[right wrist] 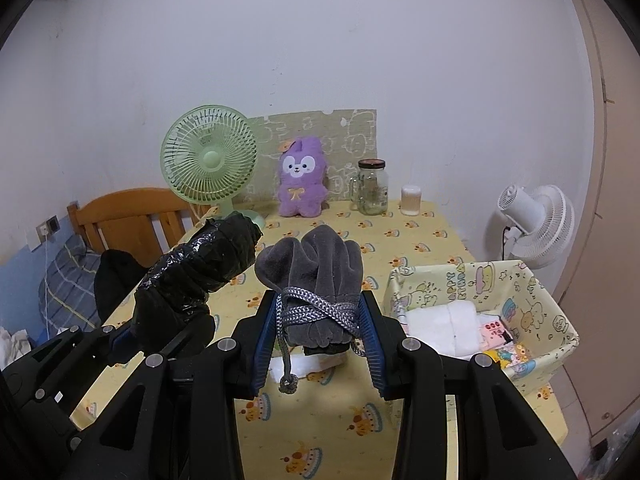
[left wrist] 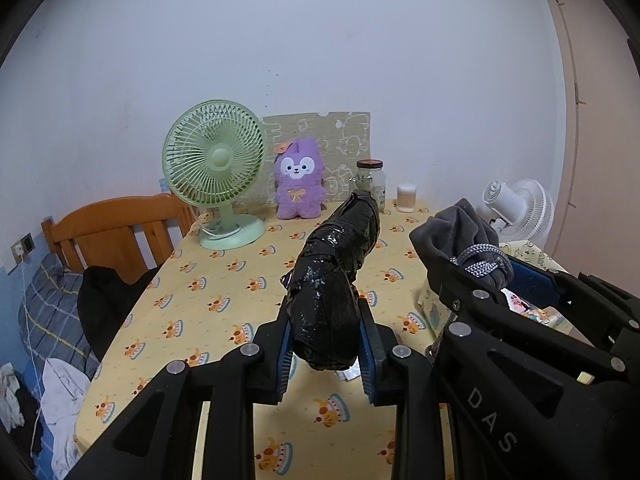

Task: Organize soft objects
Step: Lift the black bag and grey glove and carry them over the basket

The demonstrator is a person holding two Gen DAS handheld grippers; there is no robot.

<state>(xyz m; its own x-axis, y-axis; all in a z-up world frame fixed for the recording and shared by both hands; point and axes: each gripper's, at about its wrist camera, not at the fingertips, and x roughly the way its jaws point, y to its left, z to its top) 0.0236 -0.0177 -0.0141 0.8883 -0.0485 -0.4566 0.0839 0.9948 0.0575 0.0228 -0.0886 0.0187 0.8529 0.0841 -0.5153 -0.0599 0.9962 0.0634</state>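
My left gripper is shut on a long black plastic-wrapped bundle, held above the table; the bundle also shows in the right wrist view. My right gripper is shut on a grey fleece pouch tied with a grey cord, held above the table; it also shows in the left wrist view. A purple plush rabbit sits upright at the back of the table. A patterned fabric basket at the right holds white cloth and small items.
The table has a yellow cake-print cloth. A green desk fan, a glass jar and a cotton swab pot stand at the back. A white fan stands right. A wooden headboard and bedding lie left.
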